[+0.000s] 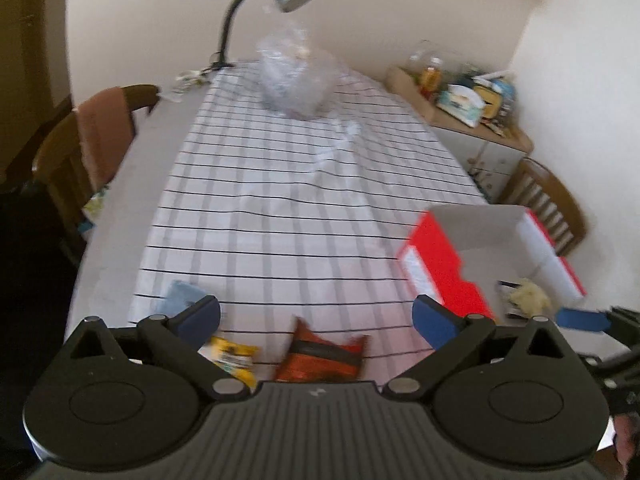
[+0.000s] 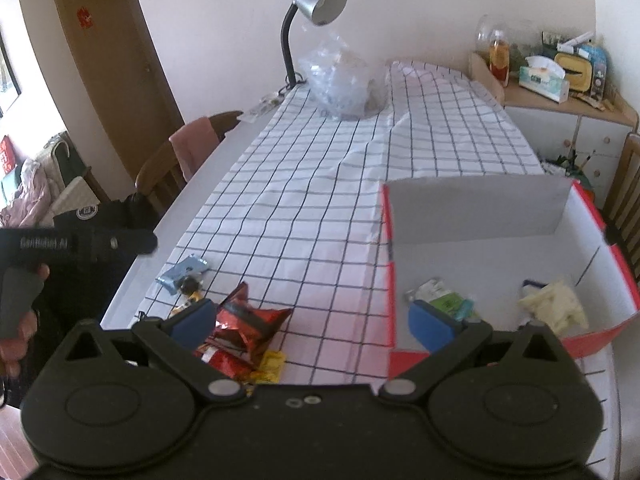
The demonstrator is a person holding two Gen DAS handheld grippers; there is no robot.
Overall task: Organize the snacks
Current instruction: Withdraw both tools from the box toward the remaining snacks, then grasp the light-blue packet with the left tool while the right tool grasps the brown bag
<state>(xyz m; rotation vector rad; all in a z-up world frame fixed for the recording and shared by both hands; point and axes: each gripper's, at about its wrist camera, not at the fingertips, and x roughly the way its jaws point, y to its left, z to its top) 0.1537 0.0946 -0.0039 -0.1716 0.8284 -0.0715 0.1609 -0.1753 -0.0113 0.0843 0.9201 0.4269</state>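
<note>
- Stretching away toward the far wall: dining table (image 2: 132, 280) under a black-on-white checked cloth (image 2: 320, 184).
- Sitting open at the right near corner: red shoebox (image 2: 390, 280), white inside.
- Lying inside that box: a green snack packet (image 2: 442, 300) near the left wall and a pale yellow packet (image 2: 554, 306) further right.
- Hovering low over the near edge: right gripper (image 2: 312, 320), fingers spread wide, gripping nothing.
- Hovering to its left: left gripper (image 1: 316, 318), fingers likewise splayed and empty.
- Lying loose on the cloth left of the box: red foil packets (image 2: 244, 332), a yellow packet (image 1: 234, 354), a blue wrapper (image 2: 182, 272).
</note>
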